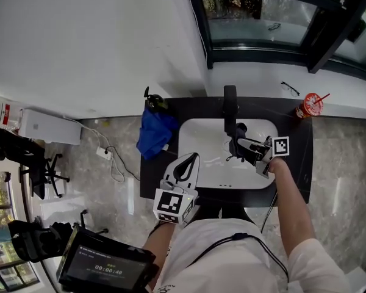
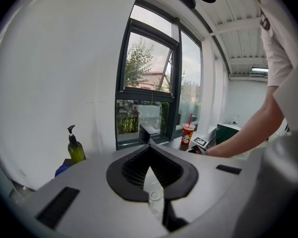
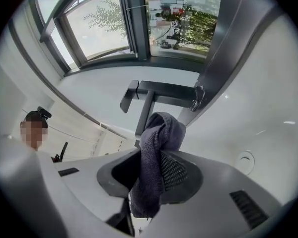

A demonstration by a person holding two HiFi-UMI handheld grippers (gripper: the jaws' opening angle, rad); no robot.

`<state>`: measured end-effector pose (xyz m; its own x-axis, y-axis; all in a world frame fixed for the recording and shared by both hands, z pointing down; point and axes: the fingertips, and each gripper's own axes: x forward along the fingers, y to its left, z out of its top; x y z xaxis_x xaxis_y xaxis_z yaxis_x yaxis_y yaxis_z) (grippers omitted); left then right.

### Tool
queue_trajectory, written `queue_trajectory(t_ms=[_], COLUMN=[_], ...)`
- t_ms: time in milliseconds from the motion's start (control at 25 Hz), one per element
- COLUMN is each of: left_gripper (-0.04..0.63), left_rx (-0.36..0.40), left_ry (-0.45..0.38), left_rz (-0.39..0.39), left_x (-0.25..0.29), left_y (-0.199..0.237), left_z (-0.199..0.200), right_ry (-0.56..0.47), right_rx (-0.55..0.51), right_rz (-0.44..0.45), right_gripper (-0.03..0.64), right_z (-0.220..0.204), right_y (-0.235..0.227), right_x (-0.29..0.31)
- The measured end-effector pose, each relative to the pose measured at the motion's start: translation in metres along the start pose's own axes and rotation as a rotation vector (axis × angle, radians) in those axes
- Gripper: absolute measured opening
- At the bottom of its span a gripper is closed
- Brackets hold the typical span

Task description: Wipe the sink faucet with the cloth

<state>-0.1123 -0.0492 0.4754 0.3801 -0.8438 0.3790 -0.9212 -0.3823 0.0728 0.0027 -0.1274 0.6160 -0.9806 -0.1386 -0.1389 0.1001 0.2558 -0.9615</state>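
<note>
The black faucet [image 1: 230,105] stands at the back of the white sink [image 1: 195,133]. My right gripper [image 1: 241,146] is over the basin just in front of the faucet's base, shut on a dark grey cloth [image 1: 238,140]. In the right gripper view the cloth [image 3: 161,130] bunches at the right gripper [image 3: 156,155] and hangs down between the jaws, with the faucet [image 3: 159,90] close ahead. My left gripper [image 1: 194,157] hovers over the sink's left front rim, shut and holding nothing. Past the left gripper [image 2: 150,148] its own view shows the faucet [image 2: 148,131] further off.
A blue cloth [image 1: 155,133] lies on the black counter [image 1: 293,157] left of the sink, beside a soap bottle [image 1: 154,101]. A red cup with a straw [image 1: 308,105] and glasses [image 1: 290,88] sit at the back right. A window runs behind.
</note>
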Motion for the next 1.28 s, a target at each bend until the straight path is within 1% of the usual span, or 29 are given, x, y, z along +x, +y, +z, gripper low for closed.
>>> queue_trajectory(t_ms=[120, 200, 280, 360, 400, 480, 560, 600, 680, 760, 840, 920, 1000, 1040, 1160, 1200, 1280], left_gripper=[-0.006, -0.006, -0.006, -0.006, -0.006, -0.006, -0.006, -0.006, -0.006, -0.006, -0.006, -0.006, -0.006, -0.006, -0.006, -0.008, -0.006], left_rx=[-0.003, -0.002, 0.000, -0.001, -0.001, -0.002, -0.001, 0.000, 0.002, 0.003, 0.004, 0.003, 0.003, 0.003, 0.006, 0.007, 0.008], left_ry=[-0.003, -0.006, -0.014, -0.018, -0.017, -0.014, -0.010, -0.008, -0.007, -0.007, -0.006, -0.002, 0.003, 0.005, 0.009, 0.008, 0.005], left_rz=[-0.005, -0.008, -0.009, -0.006, -0.004, 0.000, -0.001, -0.002, -0.003, -0.002, -0.001, 0.001, 0.003, 0.003, -0.002, -0.005, -0.012], left_x=[0.001, 0.001, 0.002, 0.001, 0.001, 0.001, 0.001, 0.002, 0.003, 0.004, 0.004, 0.003, 0.002, 0.001, 0.001, 0.002, 0.003], left_y=[-0.002, -0.003, -0.003, -0.002, -0.001, 0.000, 0.000, -0.001, -0.002, -0.002, -0.002, -0.001, -0.001, -0.001, -0.003, -0.004, -0.007], left_z=[0.002, 0.004, 0.005, 0.006, 0.006, 0.006, 0.005, 0.005, 0.005, 0.006, 0.006, 0.005, 0.003, 0.002, 0.000, 0.001, 0.002], right_ry=[0.086, 0.123, 0.116, 0.047, -0.006, -0.101, -0.135, -0.121, -0.039, 0.058, 0.119, 0.150, 0.202, 0.245, 0.412, 0.463, 0.540], right_rx=[0.018, 0.042, 0.050, 0.020, -0.008, -0.088, -0.174, -0.214, -0.312, -0.420, -0.508, -0.569, -0.650, -0.713, -0.952, -1.015, -1.098], right_rz=[0.022, 0.051, 0.075, 0.061, 0.032, -0.066, -0.178, -0.242, -0.371, -0.445, -0.479, -0.498, -0.544, -0.584, -0.704, -0.723, -0.738], right_gripper=[0.109, 0.109, 0.109, 0.109, 0.109, 0.109, 0.109, 0.109, 0.109, 0.109, 0.109, 0.109, 0.109, 0.109, 0.109, 0.109, 0.109], right_z=[-0.020, -0.029, -0.026, -0.007, 0.008, 0.036, 0.054, 0.058, 0.057, 0.051, 0.047, 0.046, 0.044, 0.043, 0.042, 0.041, 0.038], right_y=[0.009, 0.015, 0.021, 0.022, 0.020, 0.010, -0.004, -0.012, -0.031, -0.040, -0.042, -0.041, -0.042, -0.043, -0.044, -0.042, -0.039], right_x=[-0.009, -0.016, -0.024, -0.030, -0.033, -0.036, -0.035, -0.033, -0.027, -0.016, -0.006, 0.001, 0.005, 0.006, 0.009, 0.011, 0.013])
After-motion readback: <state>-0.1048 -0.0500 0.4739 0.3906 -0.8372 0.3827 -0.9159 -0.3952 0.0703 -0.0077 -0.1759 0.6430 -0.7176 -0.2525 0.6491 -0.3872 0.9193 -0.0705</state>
